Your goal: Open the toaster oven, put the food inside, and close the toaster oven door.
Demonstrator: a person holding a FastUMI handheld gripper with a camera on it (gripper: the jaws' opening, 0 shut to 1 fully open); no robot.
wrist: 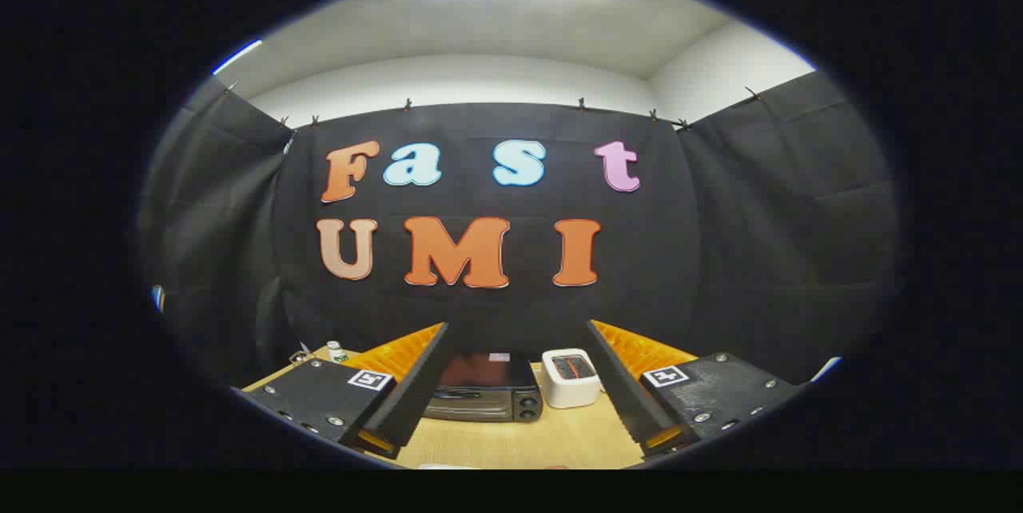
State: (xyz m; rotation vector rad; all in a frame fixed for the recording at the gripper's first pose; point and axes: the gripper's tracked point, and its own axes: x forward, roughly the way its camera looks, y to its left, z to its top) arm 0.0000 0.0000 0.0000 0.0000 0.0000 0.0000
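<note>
While the toaster oven (483, 395) sits with its door closed on the wooden table (511, 441), beyond the fingertips and in the gap between them, nothing touches it. The gripper (515, 329) hangs above the table with its jaws spread wide and nothing between them. Just beside the oven, on its right, stands a small white toaster (571, 377), and far off to the left, near the table's back corner, is a small bottle (336, 351).
</note>
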